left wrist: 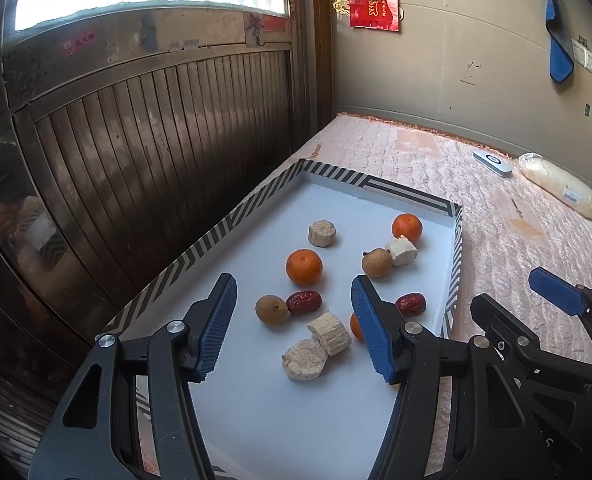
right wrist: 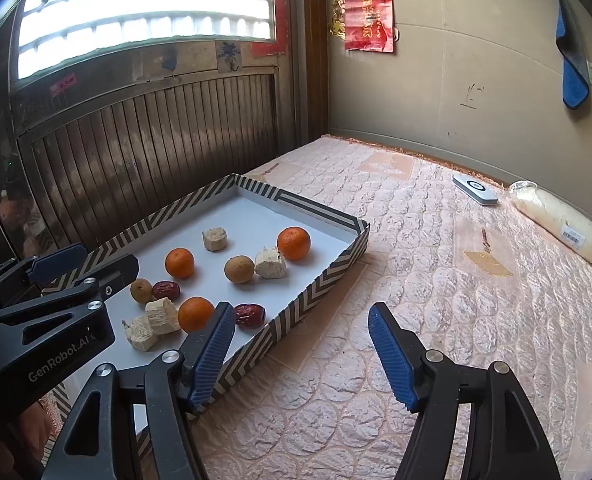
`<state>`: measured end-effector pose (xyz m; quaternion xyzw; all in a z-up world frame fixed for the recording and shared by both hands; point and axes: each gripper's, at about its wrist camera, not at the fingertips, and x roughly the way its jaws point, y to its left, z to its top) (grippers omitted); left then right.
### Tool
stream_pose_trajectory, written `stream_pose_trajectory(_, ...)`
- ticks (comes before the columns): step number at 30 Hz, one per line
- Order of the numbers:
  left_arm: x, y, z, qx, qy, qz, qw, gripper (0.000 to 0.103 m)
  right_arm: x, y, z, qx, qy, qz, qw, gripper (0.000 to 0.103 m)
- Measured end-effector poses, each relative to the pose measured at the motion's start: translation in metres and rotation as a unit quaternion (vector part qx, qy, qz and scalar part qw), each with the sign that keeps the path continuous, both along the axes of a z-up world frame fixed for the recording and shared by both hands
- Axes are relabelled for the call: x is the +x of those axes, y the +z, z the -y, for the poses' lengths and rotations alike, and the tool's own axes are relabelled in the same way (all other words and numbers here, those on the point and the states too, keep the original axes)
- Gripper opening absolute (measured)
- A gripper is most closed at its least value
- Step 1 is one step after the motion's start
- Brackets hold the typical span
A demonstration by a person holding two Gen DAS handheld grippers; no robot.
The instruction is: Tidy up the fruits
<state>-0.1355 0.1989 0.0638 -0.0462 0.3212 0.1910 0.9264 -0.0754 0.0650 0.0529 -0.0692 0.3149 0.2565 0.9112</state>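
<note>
A white tray with a striped rim lies on a pink quilted surface. In it lie three tangerines, two red dates, two brown longans and several pale cut chunks. My left gripper is open and empty above the tray's near half. My right gripper is open and empty over the tray's right rim and the quilt. Each gripper shows in the other's view.
A dark wooden slatted door stands left of the tray. On the quilt at the far right lie a white flat device and a bagged white vegetable. A blue cloth and a red poster hang on the wall.
</note>
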Motion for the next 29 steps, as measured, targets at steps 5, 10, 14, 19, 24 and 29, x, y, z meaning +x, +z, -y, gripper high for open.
stream_pose_trajectory(5,0.000,0.000,0.000,0.001,0.000,0.000,1.0000,0.060,0.000,-0.001,-0.001,-0.003,0.001,-0.001,1.000,0.067)
stream_pose_trajectory(10,0.001,-0.001,-0.002,-0.006,-0.002,-0.001,1.0000,0.060,0.001,-0.002,-0.003,-0.006,0.002,-0.001,1.000,0.067)
stream_pose_trajectory(14,0.004,-0.002,-0.001,-0.004,-0.005,-0.003,1.0000,0.060,0.002,-0.003,-0.002,-0.006,0.003,-0.002,1.000,0.067)
stream_pose_trajectory(19,0.006,-0.003,0.000,-0.004,-0.007,-0.002,1.0000,0.060,0.004,-0.005,0.000,-0.006,0.003,-0.005,1.000,0.067)
stream_pose_trajectory(24,0.007,-0.003,0.001,0.006,-0.004,0.001,1.0000,0.060,0.005,-0.007,0.001,-0.006,0.003,-0.007,1.000,0.067)
stream_pose_trajectory(29,0.011,0.002,0.014,0.017,-0.023,0.003,0.9996,0.060,0.006,-0.005,0.010,-0.004,-0.006,-0.007,1.000,0.067)
